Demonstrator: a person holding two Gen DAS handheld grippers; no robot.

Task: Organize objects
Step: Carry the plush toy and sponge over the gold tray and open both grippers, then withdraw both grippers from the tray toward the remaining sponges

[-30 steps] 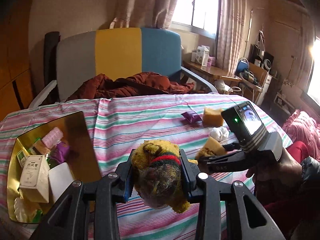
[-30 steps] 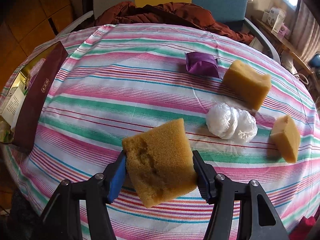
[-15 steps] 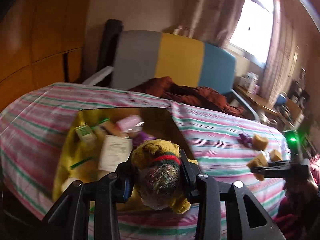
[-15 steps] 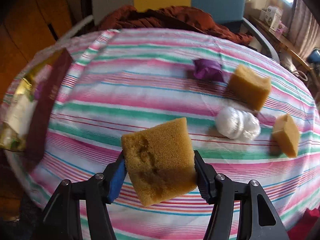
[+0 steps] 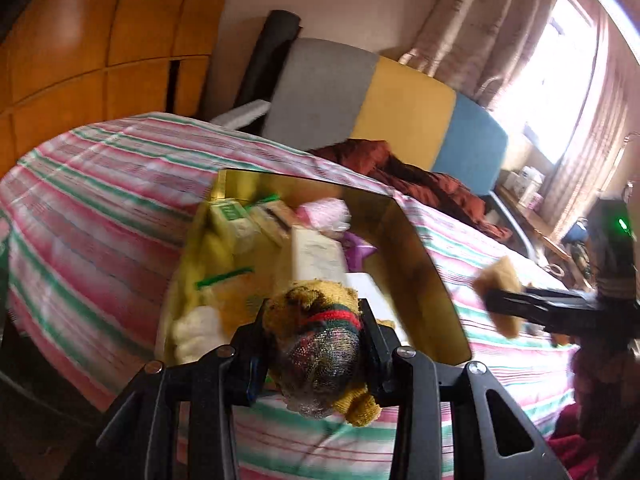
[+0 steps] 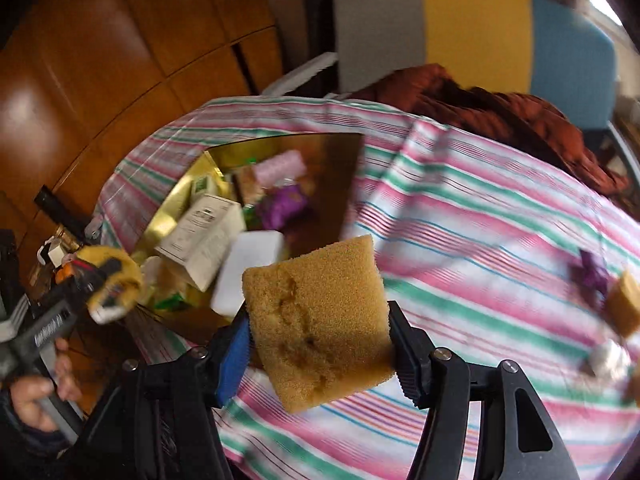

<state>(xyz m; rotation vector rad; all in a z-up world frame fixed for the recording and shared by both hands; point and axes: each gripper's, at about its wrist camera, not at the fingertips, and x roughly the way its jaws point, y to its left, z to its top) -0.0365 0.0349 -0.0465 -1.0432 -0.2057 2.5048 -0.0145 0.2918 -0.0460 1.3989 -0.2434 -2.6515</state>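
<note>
My left gripper (image 5: 316, 344) is shut on a small yellow plush toy (image 5: 320, 344) with a red and green band, held over the near end of the gold box (image 5: 424, 280). My right gripper (image 6: 318, 328) is shut on a yellow-brown sponge (image 6: 320, 320), held above the striped tablecloth just right of the gold box (image 6: 332, 172). The box holds a white carton (image 6: 204, 236), a white block (image 6: 248, 268), a pink roll (image 6: 280, 168) and a purple packet (image 6: 280, 206). The right gripper with its sponge (image 5: 500, 292) shows in the left wrist view; the left gripper with the toy (image 6: 108, 284) shows in the right wrist view.
On the right of the striped table (image 6: 480, 240) lie a purple packet (image 6: 592, 276), another sponge (image 6: 626, 304) and a white bundle (image 6: 608, 356). A grey, yellow and blue chair (image 6: 472, 28) with a rust-red cloth (image 6: 500, 108) stands behind. Wooden panels (image 6: 120, 60) line the left.
Both grippers have swung left toward the gold box, each holding its object. The plush toy now hangs over the box's near end; the sponge is beside its right edge.
</note>
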